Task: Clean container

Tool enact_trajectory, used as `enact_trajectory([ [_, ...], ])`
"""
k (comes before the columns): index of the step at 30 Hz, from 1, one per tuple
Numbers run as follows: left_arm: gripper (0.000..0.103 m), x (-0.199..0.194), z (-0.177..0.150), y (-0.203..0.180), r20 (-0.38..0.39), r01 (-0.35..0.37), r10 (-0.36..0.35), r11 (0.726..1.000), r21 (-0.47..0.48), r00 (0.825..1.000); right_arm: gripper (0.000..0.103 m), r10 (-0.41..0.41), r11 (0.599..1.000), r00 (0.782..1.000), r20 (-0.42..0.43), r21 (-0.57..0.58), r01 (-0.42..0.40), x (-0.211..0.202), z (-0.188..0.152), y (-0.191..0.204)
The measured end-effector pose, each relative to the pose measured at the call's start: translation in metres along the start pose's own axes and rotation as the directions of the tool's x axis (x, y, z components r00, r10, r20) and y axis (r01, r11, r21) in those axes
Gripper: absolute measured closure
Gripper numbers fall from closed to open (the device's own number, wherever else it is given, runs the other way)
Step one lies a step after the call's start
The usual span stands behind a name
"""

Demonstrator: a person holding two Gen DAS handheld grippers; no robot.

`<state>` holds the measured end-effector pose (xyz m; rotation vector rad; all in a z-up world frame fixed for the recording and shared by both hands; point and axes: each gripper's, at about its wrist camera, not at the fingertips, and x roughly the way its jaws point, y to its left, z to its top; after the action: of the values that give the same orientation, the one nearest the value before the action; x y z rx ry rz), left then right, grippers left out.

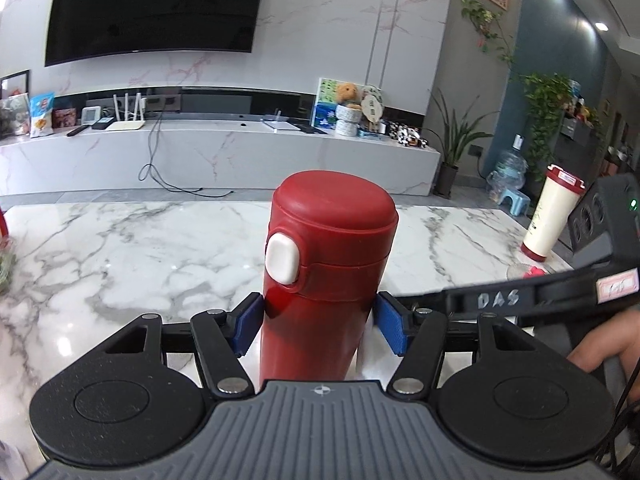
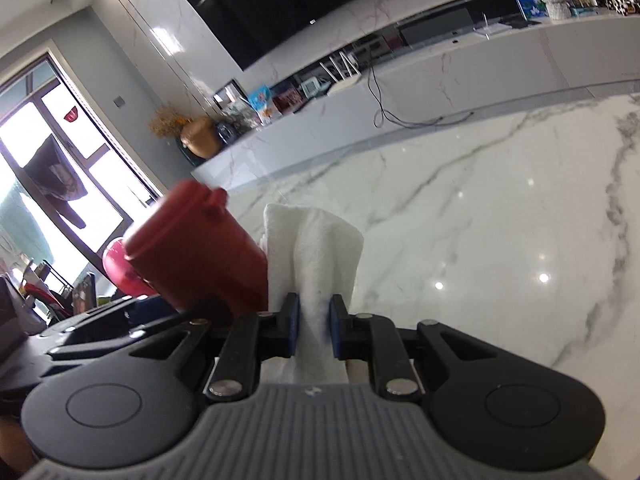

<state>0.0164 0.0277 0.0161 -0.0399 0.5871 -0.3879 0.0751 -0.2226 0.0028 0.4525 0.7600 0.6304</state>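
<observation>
A red flask (image 1: 328, 240) with a white push button on its cap stands upright on the marble table (image 1: 160, 248). My left gripper (image 1: 320, 322) is shut on it, its blue pads pressed against the body just below the cap. In the right wrist view the same flask (image 2: 200, 248) appears blurred at the left. A crumpled white cloth (image 2: 316, 248) sticks up beside it and touches its side. The cloth is pinched in my right gripper (image 2: 314, 320), which is shut on it. In the left wrist view, the right gripper's black body reaches in from the right, and a hand (image 1: 600, 344) holds it.
A cream tumbler (image 1: 552, 212) with a red lid stands at the table's far right, with a small pink item (image 1: 532, 271) in front of it. A red round object (image 2: 120, 264) sits behind the flask. Beyond the table is a low marble console (image 1: 224, 148) under a wall television.
</observation>
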Motion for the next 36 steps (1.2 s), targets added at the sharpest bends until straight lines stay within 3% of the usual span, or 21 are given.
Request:
enact_trajectory([
  [11,0.044,0.000,0.003,0.006,-0.023,0.043,-0.041,0.998,0.053,0.999,0.085,0.078,0.997,0.990,0.115,-0.012,-0.077,-0.019,0.010,0.006],
  [21,0.044,0.000,0.003,0.006,-0.018,0.033,-0.032,0.999,0.040,0.999,0.085,-0.026,0.999,1.000,-0.017,0.026,0.026,0.005,-0.007,-0.003],
  [36,0.044,0.000,0.003,0.003,-0.015,0.010,-0.010,1.000,0.021,1.000,0.085,-0.125,0.990,0.981,-0.146,0.048,0.134,0.038,-0.025,-0.017],
])
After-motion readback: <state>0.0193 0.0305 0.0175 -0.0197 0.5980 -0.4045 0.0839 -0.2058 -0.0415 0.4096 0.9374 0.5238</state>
